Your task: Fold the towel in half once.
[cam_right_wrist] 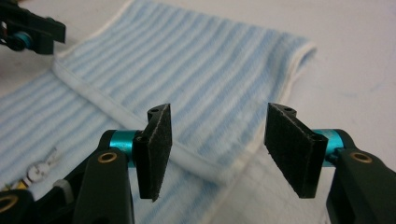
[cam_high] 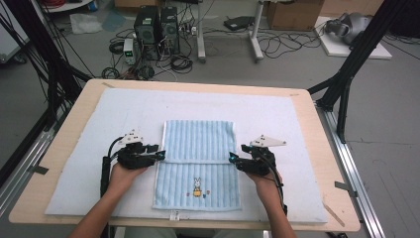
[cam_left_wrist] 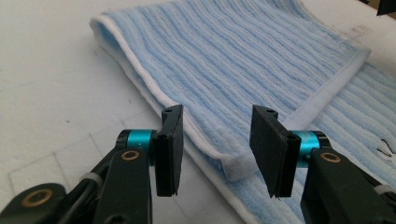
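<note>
Light-blue striped towel (cam_high: 198,163) lies mid-counter on a white mat (cam_high: 277,114), far half folded over the near half (small rabbit print (cam_high: 197,187) showing). My left hand-held gripper (cam_high: 159,154) and right hand-held gripper (cam_high: 235,158) flank the folded edge's corners, jaws spread, holding nothing.

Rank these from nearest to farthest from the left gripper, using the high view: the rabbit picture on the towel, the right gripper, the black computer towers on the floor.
From the left gripper:
1. Rabbit picture, on the towel's near half.
2. Right gripper, at the towel's opposite edge.
3. Computer towers, on the floor beyond the table.
</note>
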The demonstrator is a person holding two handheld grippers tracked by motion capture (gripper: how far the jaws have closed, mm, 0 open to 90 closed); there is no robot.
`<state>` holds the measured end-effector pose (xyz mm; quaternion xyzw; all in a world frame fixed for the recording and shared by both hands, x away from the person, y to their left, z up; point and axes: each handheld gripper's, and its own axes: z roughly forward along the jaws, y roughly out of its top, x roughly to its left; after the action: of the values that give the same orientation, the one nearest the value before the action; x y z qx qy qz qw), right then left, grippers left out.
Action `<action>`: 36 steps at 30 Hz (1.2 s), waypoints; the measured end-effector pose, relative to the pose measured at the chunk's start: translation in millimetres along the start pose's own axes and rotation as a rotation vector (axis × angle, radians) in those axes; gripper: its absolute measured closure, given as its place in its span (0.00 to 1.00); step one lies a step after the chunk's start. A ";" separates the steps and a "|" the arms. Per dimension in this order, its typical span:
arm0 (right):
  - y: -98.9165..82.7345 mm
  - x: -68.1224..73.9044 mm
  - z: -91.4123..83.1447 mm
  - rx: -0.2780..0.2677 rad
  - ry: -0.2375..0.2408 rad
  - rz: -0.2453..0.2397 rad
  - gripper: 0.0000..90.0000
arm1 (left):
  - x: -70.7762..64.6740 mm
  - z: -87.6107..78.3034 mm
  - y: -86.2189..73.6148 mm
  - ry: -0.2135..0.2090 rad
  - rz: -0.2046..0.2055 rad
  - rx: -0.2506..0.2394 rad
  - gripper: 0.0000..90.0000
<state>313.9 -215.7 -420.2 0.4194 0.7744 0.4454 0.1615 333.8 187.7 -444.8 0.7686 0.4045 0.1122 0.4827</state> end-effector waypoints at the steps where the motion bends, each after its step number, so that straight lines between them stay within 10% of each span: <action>1: -1.1 -1.7 -0.4 0.006 -0.009 -0.005 0.45 | -1.3 0.3 -0.7 0.006 0.000 0.002 0.61; 14: -6.1 -5.5 -0.6 0.030 -0.031 -0.013 0.45 | -10.8 2.8 -4.8 0.017 0.098 0.041 0.97; 24: -11.3 -1.6 13.3 0.110 -0.015 -0.053 0.54 | -9.5 -10.4 -0.2 -0.051 0.052 -0.053 0.99; 30: -14.8 -0.6 21.8 0.162 -0.019 -0.072 0.87 | -10.9 -14.6 0.2 -0.075 0.038 -0.073 0.99; 36: -12.4 4.2 15.9 0.139 -0.028 -0.104 0.89 | -12.4 -20.6 -1.1 -0.089 0.020 -0.092 0.99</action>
<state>315.0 -206.7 -438.7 0.3949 0.8219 0.3756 0.1656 313.7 192.3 -432.6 0.7538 0.3696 0.1013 0.5338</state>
